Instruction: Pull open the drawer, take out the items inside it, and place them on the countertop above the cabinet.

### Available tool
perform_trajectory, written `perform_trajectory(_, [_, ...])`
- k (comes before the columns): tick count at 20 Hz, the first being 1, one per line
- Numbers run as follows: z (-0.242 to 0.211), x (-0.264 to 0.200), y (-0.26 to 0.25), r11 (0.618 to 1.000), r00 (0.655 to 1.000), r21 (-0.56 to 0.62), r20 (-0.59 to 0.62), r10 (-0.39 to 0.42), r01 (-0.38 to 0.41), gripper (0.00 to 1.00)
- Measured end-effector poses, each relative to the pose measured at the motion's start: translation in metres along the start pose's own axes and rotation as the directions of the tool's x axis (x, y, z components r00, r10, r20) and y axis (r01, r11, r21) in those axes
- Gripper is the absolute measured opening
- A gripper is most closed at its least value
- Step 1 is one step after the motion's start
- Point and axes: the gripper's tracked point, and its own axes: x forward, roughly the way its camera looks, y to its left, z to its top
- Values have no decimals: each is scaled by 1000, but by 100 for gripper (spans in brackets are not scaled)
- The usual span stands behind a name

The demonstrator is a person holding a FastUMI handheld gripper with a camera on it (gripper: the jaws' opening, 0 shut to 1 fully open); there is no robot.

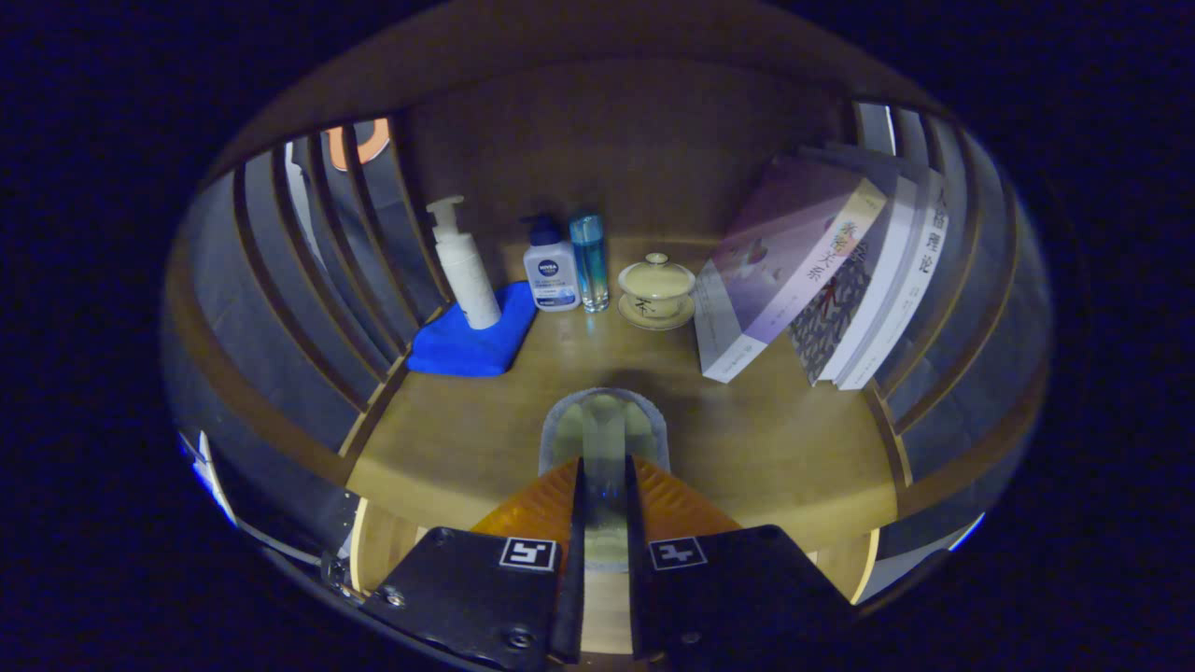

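In the gripper view the jaws stand close together, clamped on a clear glass (604, 439) that rises upright between the fingers (537, 509); both pads press its sides, so it is gripped. The gripper (604, 485) hangs over the near part of the wooden counter (448, 448), and the glass looks to be at or just above its surface, though the dim light makes it hard to say whether it touches.

Beyond the glass, along the back panel, stands a row of things. A white pump bottle (464, 266) stands on a folded blue cloth (467, 345) beside the slatted side wall (308, 271). Just beside it are a smaller white bottle with a dark cap (550, 271) and a slim blue bottle (589, 259), near each other. Next is a pale lidded tea bowl on its saucer (656, 289). A few books (822, 271) lean tilted against the opposite slatted wall.
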Motion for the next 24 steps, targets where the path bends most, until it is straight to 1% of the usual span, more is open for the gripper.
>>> perform_trajectory(3, [7,22,-4,998,998,-16,-9,-55,55,23])
perform_trajectory(6, [1,38,-7,995,994,-3,-42,-99,99,23])
perform_trajectory(8, [5,44,-7,995,994,-5,-21,-105,105,23])
perform_trajectory(11, [10,35,-8,992,992,-22,11,-126,127,36])
perform_trajectory(13, [13,22,-3,994,993,-17,33,-109,110,46])
perform_trajectory(16, [15,-8,2,997,994,-7,69,-80,81,61])
perform_trajectory(19, [5,-41,4,998,993,-6,104,-60,60,77])
perform_trajectory(20, [2,-51,8,999,993,-11,112,-38,40,82])
perform_trajectory(21, [-4,-64,10,999,992,-15,120,-29,31,84])
perform_trajectory(24, [-12,-99,19,999,984,-45,176,9,-1,83])
